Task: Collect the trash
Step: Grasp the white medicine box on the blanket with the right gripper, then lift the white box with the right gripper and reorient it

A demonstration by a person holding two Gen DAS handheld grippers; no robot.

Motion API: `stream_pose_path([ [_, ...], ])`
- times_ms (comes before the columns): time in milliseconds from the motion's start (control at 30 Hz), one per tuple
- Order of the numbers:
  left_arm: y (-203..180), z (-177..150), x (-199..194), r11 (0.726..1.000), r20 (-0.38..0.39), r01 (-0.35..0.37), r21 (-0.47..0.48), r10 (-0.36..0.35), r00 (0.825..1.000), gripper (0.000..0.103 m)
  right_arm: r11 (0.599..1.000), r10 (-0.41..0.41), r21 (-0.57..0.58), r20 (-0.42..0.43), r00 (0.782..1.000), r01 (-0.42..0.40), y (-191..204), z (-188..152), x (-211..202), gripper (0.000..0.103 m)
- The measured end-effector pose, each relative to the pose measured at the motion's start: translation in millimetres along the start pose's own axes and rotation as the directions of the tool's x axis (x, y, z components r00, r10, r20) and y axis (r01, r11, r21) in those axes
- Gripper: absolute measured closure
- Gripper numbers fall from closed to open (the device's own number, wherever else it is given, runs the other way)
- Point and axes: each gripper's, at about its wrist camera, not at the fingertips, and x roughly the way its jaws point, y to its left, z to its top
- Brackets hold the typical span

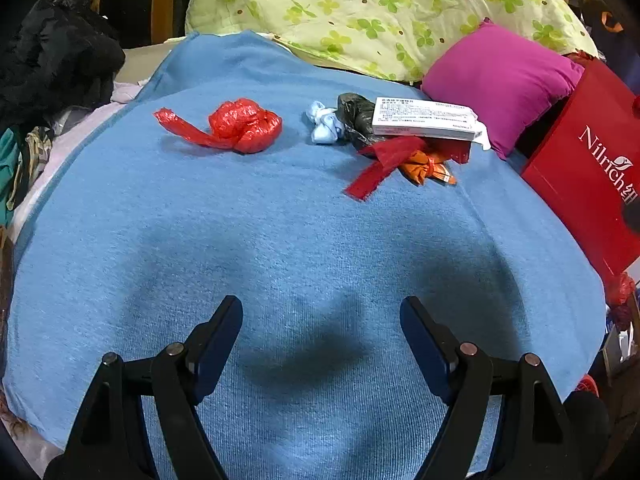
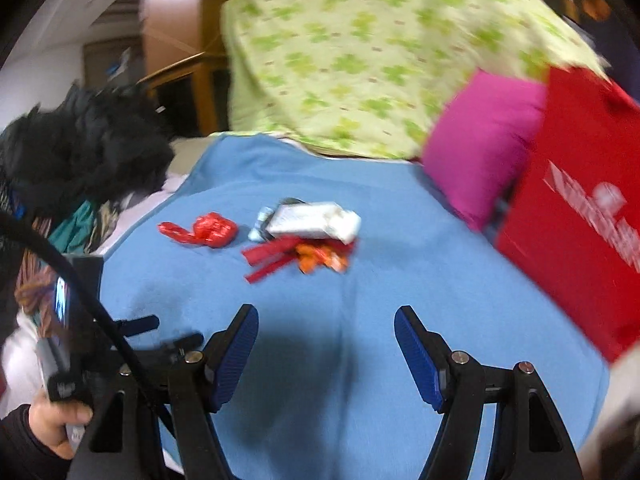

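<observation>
On the blue blanket [image 1: 304, 248] lies a knotted red plastic bag [image 1: 236, 125] and, to its right, a heap of trash: a pale blue wad [image 1: 325, 124], a crumpled black bag [image 1: 356, 114], a white carton [image 1: 426, 118], a red strip [image 1: 380, 168] and an orange wrapper [image 1: 426, 168]. My left gripper [image 1: 321, 312] hovers open over bare blanket, well short of them. The blurred right wrist view shows the red bag [image 2: 208, 232], the carton [image 2: 316, 220] and the orange wrapper [image 2: 320, 260] ahead of my open, empty right gripper [image 2: 326, 320].
A red paper shopping bag [image 1: 592, 176] stands at the right edge, beside a magenta pillow [image 1: 500, 80]. A green clover-print quilt [image 1: 380, 12] is piled behind. Dark clothes [image 1: 52, 60] are heaped at the left. In the right wrist view a hand [image 2: 56, 420] grips the other device at lower left.
</observation>
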Motion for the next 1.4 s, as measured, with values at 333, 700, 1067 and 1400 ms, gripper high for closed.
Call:
stream_pose_path([
  [333,7,5,4,0.999,0.002,0.027,-0.033,-0.027,1.0,0.022,0.944,-0.006,-0.328,-0.107,0.994,-0.029,63,71,101,0.029],
  [700,23,14,12,0.993,-0.008,0.046,-0.107,-0.048,0.999,0.022,0.887,-0.113,-0.462,-0.228,0.967,-0.006,58,85,198,0.029],
  [1067,30,16,17,0.99,-0.018,0.045,-0.134,-0.048,0.999,0.022,0.959,-0.058,-0.278,-0.371,0.927,-0.052,12,69,221,0.073],
  [1400,30,15,15,0.991,-0.013,0.02,-0.134,-0.022,1.0,0.022,0.994,0.044,-0.075,-0.382,0.923,-0.079,-15,43,165,0.072],
])
